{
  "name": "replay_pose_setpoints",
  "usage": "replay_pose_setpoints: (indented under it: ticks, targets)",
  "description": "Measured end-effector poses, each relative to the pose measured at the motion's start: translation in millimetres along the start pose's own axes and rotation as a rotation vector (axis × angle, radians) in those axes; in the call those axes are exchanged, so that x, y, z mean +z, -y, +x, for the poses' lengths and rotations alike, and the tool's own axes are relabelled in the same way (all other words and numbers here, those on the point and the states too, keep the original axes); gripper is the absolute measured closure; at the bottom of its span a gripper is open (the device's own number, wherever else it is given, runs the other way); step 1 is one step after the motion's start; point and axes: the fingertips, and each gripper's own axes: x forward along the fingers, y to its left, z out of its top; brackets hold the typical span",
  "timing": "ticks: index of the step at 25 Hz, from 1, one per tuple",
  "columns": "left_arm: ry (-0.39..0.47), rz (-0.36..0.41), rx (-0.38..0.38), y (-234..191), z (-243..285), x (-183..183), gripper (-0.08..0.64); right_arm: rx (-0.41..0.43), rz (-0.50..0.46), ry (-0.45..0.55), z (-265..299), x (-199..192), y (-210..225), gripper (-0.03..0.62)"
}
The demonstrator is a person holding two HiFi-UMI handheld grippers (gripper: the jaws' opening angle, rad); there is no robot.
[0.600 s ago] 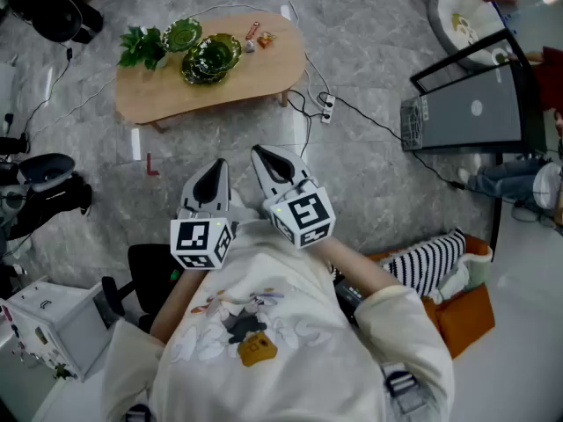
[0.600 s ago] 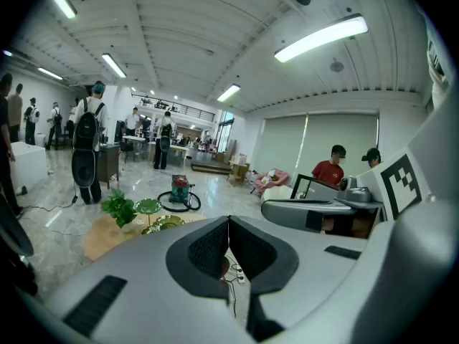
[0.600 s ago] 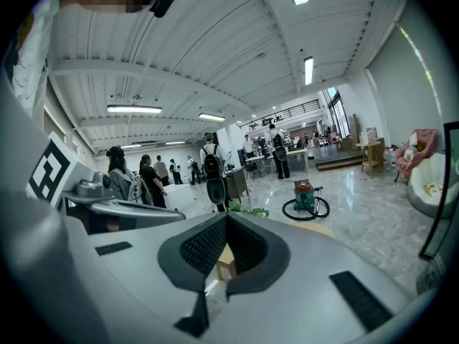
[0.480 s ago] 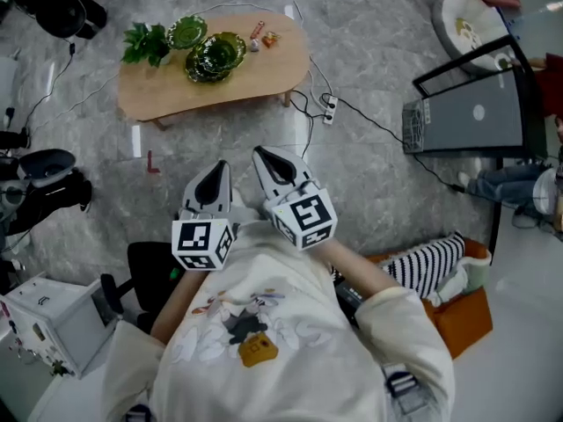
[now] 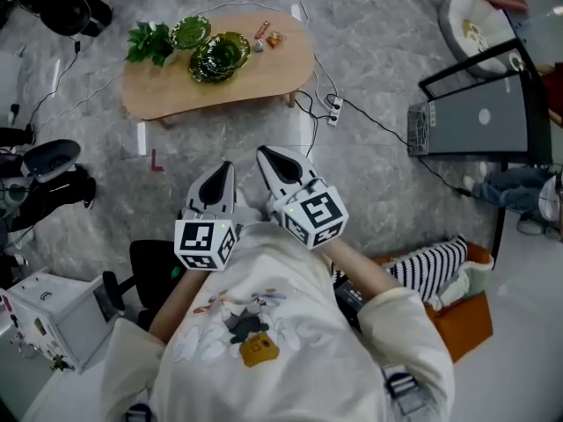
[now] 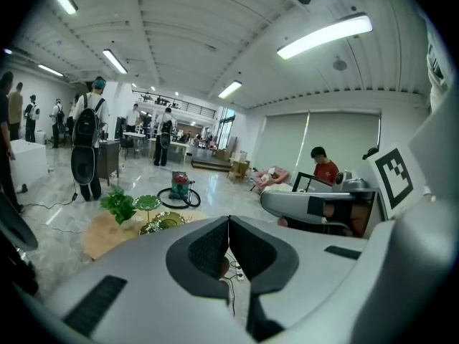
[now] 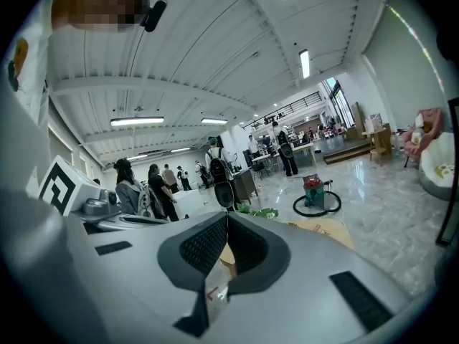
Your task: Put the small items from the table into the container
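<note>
A low wooden table [image 5: 176,95] stands far ahead on the marble floor. On it are a stack of green glass bowls [image 5: 218,55], a smaller green dish [image 5: 190,32], a leafy plant [image 5: 148,42] and small items [image 5: 264,35] near its right end. My left gripper [image 5: 222,168] and right gripper [image 5: 267,155] are held side by side close to the person's chest, well short of the table. Both are shut with nothing between the jaws. In the left gripper view the left gripper [image 6: 229,224] points toward the table [image 6: 100,235]. The right gripper [image 7: 227,221] shows its pads pressed together.
A power strip with cables [image 5: 334,108] lies on the floor right of the table. A black open case [image 5: 479,117] stands at the right, an orange bag with striped cloth [image 5: 440,271] nearer. A white box [image 5: 53,319] sits at the left. Several people and a red vacuum [image 6: 179,188] are further back.
The head view has drifted slightly, so the table sits a little lower and to the right. Both grippers stay shut in the same place.
</note>
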Motion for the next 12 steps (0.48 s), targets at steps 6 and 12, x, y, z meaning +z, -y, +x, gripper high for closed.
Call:
replay_pose_setpoints:
  ticks: [6, 12]
  targets:
    - [-0.004, 0.007, 0.020, 8, 15, 4, 0.551, -0.001, -0.040, -0.006, -23, 10, 38, 0.588]
    - [0.019, 0.050, 0.029, 29, 41, 9, 0.552, 0.003, -0.109, 0.001, -33, 1, 66, 0.588]
